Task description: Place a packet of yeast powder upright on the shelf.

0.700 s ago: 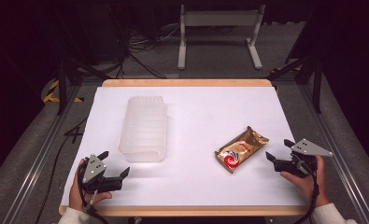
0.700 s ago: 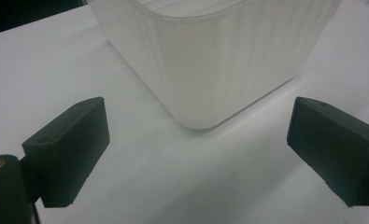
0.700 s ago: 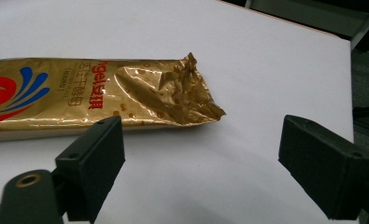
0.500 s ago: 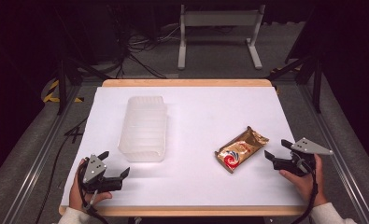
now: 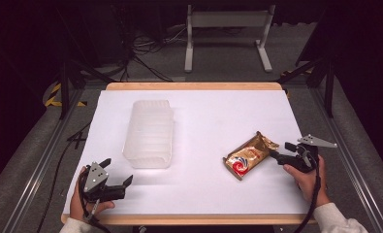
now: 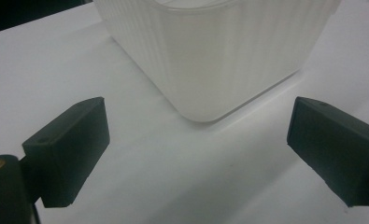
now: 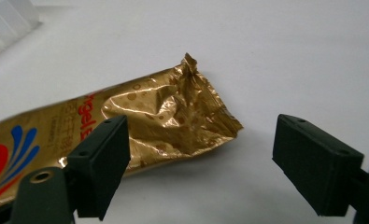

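Observation:
A gold foil snack packet [image 5: 248, 156] with a red and blue swirl lies flat on the white table, right of centre. My right gripper [image 5: 282, 152] is open just beside its crumpled right end; in the right gripper view that end of the packet [image 7: 173, 116] lies between and just beyond the jaws, nearer the left one. A translucent ribbed plastic container [image 5: 149, 133] stands left of centre. My left gripper [image 5: 116, 173] is open near the front left corner, a short way from the container's near end [image 6: 219, 56], with nothing between its jaws.
The white table sheet [image 5: 208, 116] has a wooden edge at front and back. Beyond the table's far edge are a metal stand [image 5: 228, 29] and cables on the floor. Dark rails run along both sides.
My right gripper has moved left, up to the packet's crumpled end. The left gripper has barely shifted. The packet and container have not moved.

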The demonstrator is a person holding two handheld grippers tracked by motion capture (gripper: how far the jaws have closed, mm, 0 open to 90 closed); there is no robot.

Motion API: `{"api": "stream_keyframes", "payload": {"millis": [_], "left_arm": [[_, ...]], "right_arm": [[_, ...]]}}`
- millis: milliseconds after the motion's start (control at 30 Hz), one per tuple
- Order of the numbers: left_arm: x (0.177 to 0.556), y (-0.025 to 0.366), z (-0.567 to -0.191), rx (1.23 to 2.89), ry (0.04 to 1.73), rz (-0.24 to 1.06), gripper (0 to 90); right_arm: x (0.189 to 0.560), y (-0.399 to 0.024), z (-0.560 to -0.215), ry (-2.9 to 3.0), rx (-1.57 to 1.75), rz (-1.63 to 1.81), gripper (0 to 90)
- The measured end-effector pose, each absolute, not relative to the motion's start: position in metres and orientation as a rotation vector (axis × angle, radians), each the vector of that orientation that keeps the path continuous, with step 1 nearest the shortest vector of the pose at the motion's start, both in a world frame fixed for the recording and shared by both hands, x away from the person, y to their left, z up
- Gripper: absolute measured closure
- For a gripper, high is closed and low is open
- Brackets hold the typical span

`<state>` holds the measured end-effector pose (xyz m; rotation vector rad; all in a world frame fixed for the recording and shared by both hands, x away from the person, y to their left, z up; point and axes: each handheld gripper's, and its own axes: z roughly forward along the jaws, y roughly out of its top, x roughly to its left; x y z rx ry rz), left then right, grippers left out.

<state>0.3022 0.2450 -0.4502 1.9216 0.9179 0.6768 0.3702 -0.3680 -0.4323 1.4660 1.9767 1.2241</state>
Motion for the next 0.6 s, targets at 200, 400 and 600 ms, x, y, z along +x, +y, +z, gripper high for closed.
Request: {"api": "stream_keyframes", "payload": {"millis": [200,400,600], "left_arm": [[0.302,0.245,-0.45,1.916,0.913,0.69,6.8],[0.301,0.245,-0.449,1.911,0.91,0.69,6.8],[0.301,0.245,-0.449,1.915,0.906,0.687,6.8]], "right_arm": [[0.383,-0.357,-0.438,2.035,1.545,1.27,17.8],[0.396,-0.344,-0.443,2.042,1.617,1.251,15.5],[0.404,-0.343,-0.443,2.026,1.659,1.272,23.4]]}}
